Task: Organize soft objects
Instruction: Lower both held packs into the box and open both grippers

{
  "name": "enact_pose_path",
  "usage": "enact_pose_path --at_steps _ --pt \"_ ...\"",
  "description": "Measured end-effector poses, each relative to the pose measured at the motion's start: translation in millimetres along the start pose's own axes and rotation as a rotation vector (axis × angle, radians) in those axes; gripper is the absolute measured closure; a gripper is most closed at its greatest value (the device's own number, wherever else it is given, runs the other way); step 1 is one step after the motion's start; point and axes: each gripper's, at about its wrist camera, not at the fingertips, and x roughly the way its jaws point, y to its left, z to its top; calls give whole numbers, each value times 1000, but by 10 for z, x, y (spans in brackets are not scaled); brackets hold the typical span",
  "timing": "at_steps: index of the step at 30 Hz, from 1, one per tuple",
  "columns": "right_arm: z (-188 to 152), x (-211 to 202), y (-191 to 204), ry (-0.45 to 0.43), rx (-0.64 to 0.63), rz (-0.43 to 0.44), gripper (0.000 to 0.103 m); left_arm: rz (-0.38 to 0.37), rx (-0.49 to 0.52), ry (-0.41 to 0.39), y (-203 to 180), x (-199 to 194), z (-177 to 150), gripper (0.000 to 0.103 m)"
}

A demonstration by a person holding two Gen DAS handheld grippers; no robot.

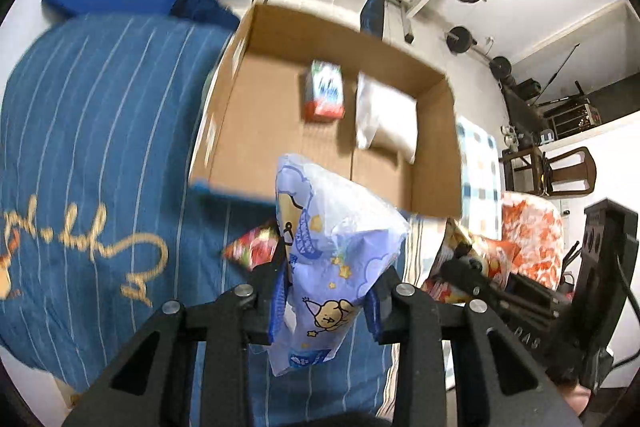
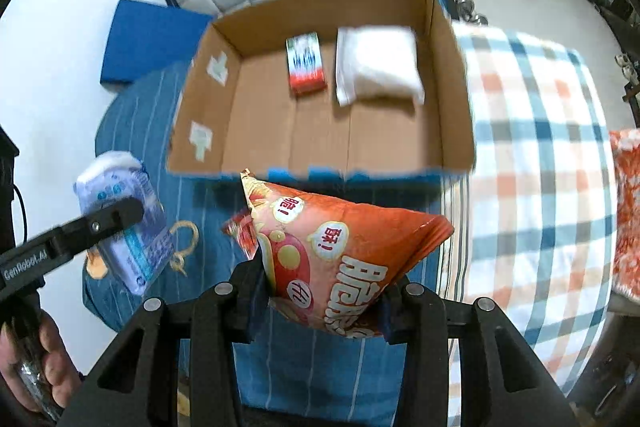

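I work over a bed covered with a blue striped blanket [image 1: 100,107] and a checked blanket [image 2: 540,147], with white quilted chairs and gym weights behind. On the bed stands an open cardboard box [image 2: 452,99].

My left gripper [image 1: 324,291] is clamped on a pale purple pack with cartoon bears [image 1: 336,235], which hangs in the air near the front edge of the box. My right gripper [image 2: 324,291] is clamped on an orange snack bag [image 2: 340,251], also lifted, just before the same edge.

Inside the box, at the far wall, already lie a small red and white pack [image 2: 306,67] and a white pillow-like bag [image 2: 378,67], side by side. I judge these two are done. The two packs I hold are not yet in the box. One more small red packet [image 1: 254,247] lies on the blue blanket, and something orange-patterned [image 1: 536,239] is at the right side. So I think the task is around the middle.
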Motion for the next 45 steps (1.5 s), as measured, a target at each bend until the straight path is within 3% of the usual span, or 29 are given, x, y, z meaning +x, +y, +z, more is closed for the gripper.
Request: enact_pose_path --at_steps 8,15,21,31,35,45 --pt "533 21 41 -47 15 -29 58 35 30 -64 -238 107 647 74" --pt "869 204 44 -39 39 -44 58 80 56 -54 -329 257 965 74" --pt "1146 683 -66 23 86 -56 58 150 53 39 -241 763 1198 74" --pt "1328 1721 -235 185 104 -114 58 218 -6 275 65 1835 1332 73" --pt "1318 1960 -279 225 102 -118 58 198 -35 321 126 2052 1298 70" --pt "1304 2261 -340 287 97 -94 57 128 -113 356 257 2232 1258 49"
